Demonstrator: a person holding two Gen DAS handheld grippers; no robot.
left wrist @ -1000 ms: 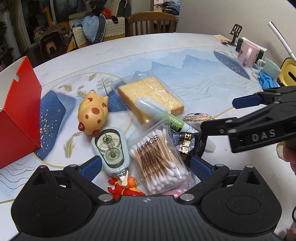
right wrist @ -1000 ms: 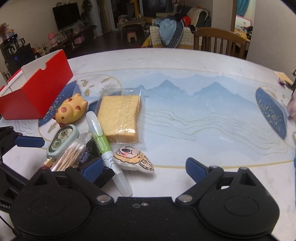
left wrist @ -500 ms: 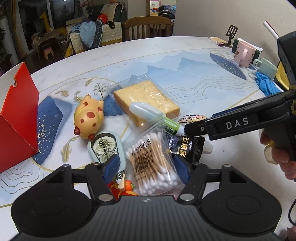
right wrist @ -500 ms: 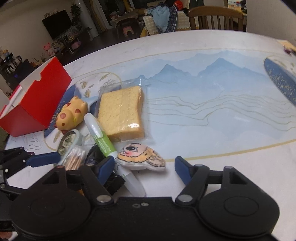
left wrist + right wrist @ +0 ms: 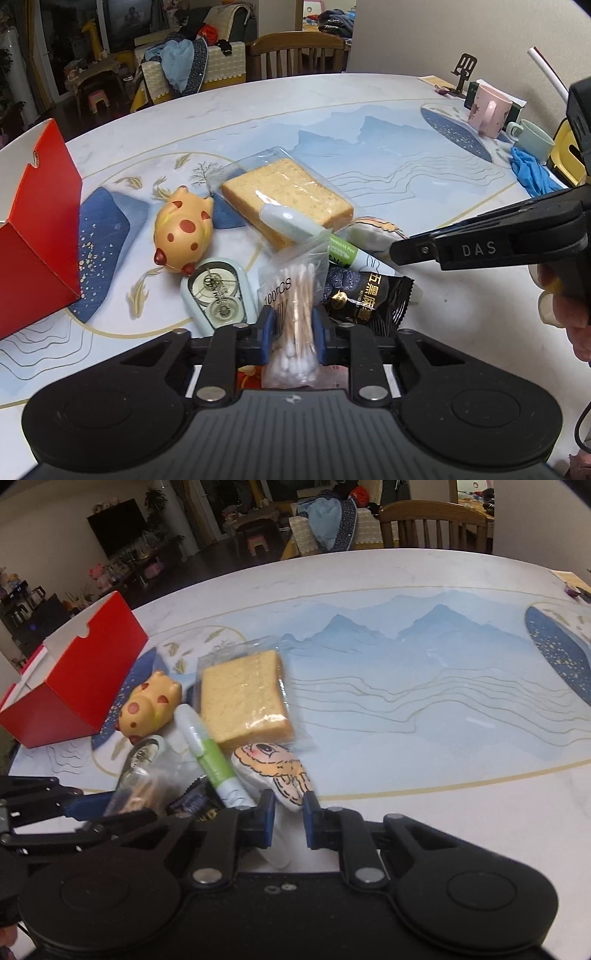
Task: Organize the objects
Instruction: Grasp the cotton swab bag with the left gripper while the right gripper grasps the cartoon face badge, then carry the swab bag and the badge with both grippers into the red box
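Observation:
A clear bag of cotton swabs [image 5: 291,284] stands between the blue pads of my left gripper [image 5: 293,317], whose jaws are closing and press it from both sides. My right gripper [image 5: 290,812] is closing too, its pads pinching the near edge of a white cartoon-face piece [image 5: 269,768]. In the left wrist view it reaches in from the right [image 5: 397,251]. Around them lie a green-and-white pen [image 5: 295,225], a bagged yellow sponge [image 5: 288,192], a spotted yellow pig toy [image 5: 183,229], a correction tape [image 5: 218,291] and a black snack packet [image 5: 369,299]. An open red box [image 5: 40,229] stands at the left.
A pink mug [image 5: 487,114], a green mug [image 5: 532,140] and a blue cloth [image 5: 532,173] sit at the table's far right. A wooden chair [image 5: 299,51] stands behind the table. A person's hand [image 5: 569,310] holds the right gripper.
Both grippers went from wide open to shut. The left closed on the cotton swab bag, squeezing it narrow. The right closed on the cartoon-face piece. Neither hand shifted much.

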